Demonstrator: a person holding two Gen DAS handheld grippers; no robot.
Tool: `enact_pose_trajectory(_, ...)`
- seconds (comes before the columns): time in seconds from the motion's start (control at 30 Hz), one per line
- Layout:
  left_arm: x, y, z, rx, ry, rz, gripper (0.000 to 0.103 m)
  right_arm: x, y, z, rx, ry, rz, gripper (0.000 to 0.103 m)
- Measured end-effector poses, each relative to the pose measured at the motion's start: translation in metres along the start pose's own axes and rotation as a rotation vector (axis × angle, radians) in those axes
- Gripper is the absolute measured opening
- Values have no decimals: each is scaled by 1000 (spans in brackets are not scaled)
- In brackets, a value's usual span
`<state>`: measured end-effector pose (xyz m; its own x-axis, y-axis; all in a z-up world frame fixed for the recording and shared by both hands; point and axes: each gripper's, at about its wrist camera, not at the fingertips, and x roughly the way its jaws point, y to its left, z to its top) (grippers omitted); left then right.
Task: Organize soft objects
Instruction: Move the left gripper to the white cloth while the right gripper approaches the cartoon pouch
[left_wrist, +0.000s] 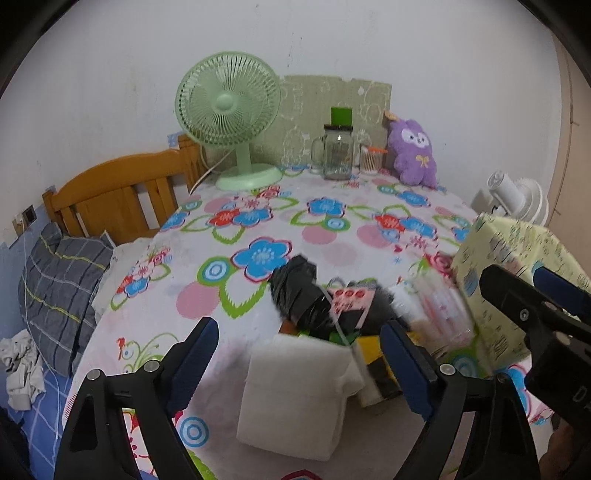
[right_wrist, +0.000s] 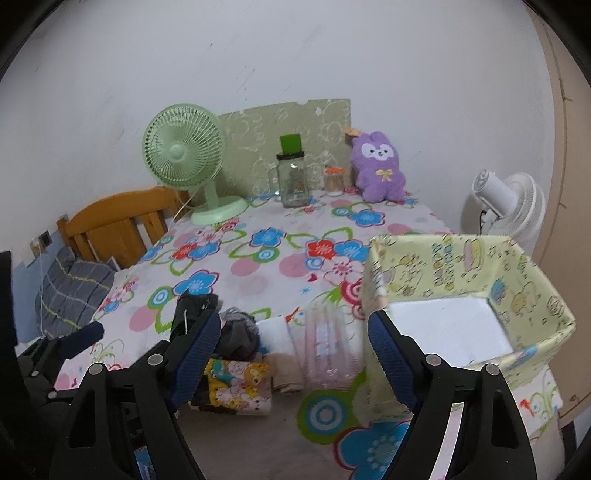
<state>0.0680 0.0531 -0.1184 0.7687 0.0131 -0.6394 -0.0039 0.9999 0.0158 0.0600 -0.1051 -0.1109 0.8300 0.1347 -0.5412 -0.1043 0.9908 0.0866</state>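
A pile of soft items lies on the flowered table: a white folded cloth (left_wrist: 295, 398), a black bundle (left_wrist: 299, 291), a clear pink-striped pack (left_wrist: 439, 310) and a cartoon-print pouch (right_wrist: 240, 384). A pale yellow fabric box (right_wrist: 472, 291) with a white floor stands open at the right; it also shows in the left wrist view (left_wrist: 517, 266). My left gripper (left_wrist: 299, 365) is open, its jaws either side of the white cloth and just above it. My right gripper (right_wrist: 291, 354) is open and empty, between the pile and the box.
A green desk fan (left_wrist: 229, 122), a glass jar (left_wrist: 337, 151), a small cotton-swab jar (left_wrist: 371, 159) and a purple plush (left_wrist: 412, 151) stand along the back wall. A white fan (right_wrist: 506, 206) is behind the box. A wooden bed frame (left_wrist: 118, 195) and pillow (left_wrist: 59, 288) lie left.
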Motion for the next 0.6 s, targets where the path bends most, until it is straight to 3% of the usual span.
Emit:
enact_pose_trajectory(0.4,22,9,-22,-25,70,-25,90,24,21,-18,-38,77,24,84)
enact_pose_trajectory(0.6,30,14,-31,-32,103,-39,81,34,32,-22,-58,114,42,84)
